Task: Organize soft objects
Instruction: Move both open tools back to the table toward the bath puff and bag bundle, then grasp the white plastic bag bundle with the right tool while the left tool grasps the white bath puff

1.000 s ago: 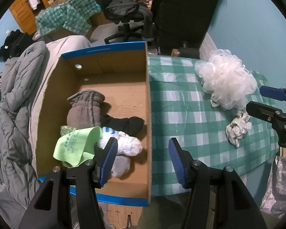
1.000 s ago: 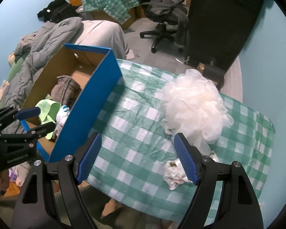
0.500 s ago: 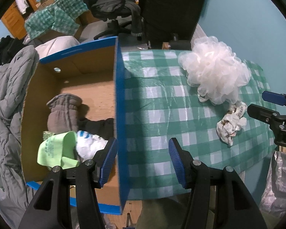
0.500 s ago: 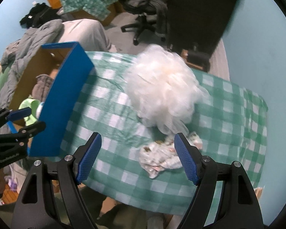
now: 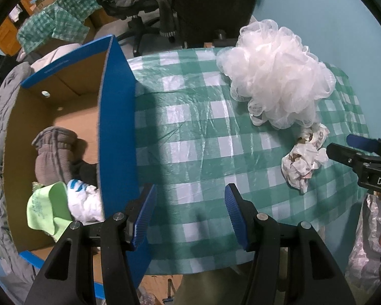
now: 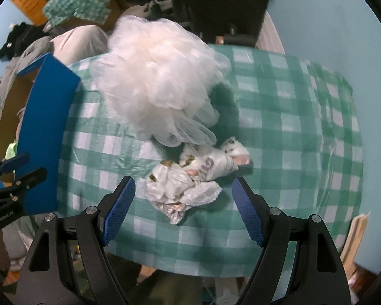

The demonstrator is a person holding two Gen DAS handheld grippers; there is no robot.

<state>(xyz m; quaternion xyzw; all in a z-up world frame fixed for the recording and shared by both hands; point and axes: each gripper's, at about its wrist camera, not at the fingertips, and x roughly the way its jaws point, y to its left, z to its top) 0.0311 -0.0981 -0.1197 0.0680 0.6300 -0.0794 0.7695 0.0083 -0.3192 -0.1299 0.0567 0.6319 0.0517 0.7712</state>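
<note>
Right gripper (image 6: 183,203) jaws apart, nothing clamped, above crumpled plastic bag (image 6: 190,178) near front edge of checked tablecloth (image 6: 279,127). White mesh pouf (image 6: 157,78) just behind bag, touching. Left gripper (image 5: 189,213) jaws apart, empty, over cloth by blue cardboard box (image 5: 116,127) at left edge; glove (image 5: 53,157), green cloth (image 5: 48,208) inside.

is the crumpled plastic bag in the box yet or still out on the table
Out. The crumpled plastic bag lies on the checked tablecloth, beside the loofah.
</note>
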